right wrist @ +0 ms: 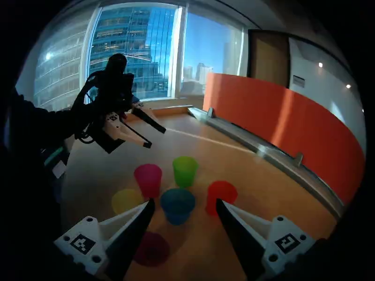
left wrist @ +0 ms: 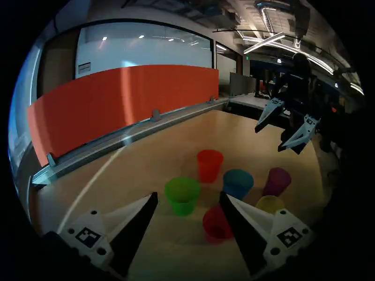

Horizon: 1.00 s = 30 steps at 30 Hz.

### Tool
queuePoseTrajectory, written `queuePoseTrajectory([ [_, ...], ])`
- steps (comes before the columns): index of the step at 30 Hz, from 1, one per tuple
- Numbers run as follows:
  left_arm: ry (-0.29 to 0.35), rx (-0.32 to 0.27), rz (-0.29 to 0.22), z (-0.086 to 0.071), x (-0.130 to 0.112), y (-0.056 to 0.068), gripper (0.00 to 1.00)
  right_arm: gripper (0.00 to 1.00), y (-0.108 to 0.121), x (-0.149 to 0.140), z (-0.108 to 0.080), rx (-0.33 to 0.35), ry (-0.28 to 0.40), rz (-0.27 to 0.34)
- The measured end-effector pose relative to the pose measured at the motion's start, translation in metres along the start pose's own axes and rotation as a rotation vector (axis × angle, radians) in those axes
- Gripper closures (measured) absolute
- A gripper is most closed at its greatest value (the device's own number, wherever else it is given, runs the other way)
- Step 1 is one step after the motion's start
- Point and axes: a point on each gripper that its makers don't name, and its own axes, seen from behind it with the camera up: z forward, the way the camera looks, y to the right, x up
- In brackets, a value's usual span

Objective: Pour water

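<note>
Six plastic cups stand upright in a cluster on the wooden table (left wrist: 140, 164). In the left gripper view I see a green cup (left wrist: 182, 195), a pink-red cup (left wrist: 217, 225), an orange-red cup (left wrist: 209, 165), a blue cup (left wrist: 237, 183), a purple cup (left wrist: 276, 181) and a yellow cup (left wrist: 270, 204). My left gripper (left wrist: 188, 194) hovers open just before the green and pink-red cups, holding nothing. The right gripper (left wrist: 268, 139) hangs open above the far side. In the right gripper view my right gripper (right wrist: 184, 201) is open over the blue cup (right wrist: 177, 205), and the left gripper (right wrist: 156, 138) floats open beyond the cups.
An orange partition (left wrist: 122, 103) on a metal rail runs along one long edge of the table. Large windows (right wrist: 136, 51) stand behind the left gripper. A dark-sleeved arm (right wrist: 42, 126) reaches in from the left. Bare tabletop (right wrist: 262, 187) lies between the cups and the partition.
</note>
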Motion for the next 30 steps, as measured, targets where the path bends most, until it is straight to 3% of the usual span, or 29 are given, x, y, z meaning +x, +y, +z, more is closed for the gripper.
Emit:
queuePoseTrajectory([
  [30, -0.090, -0.041, -0.002, 0.052, -0.025, -0.010, 0.02, 0.00, -0.009, -0.041, 0.066, 0.092, -0.127, 0.016],
])
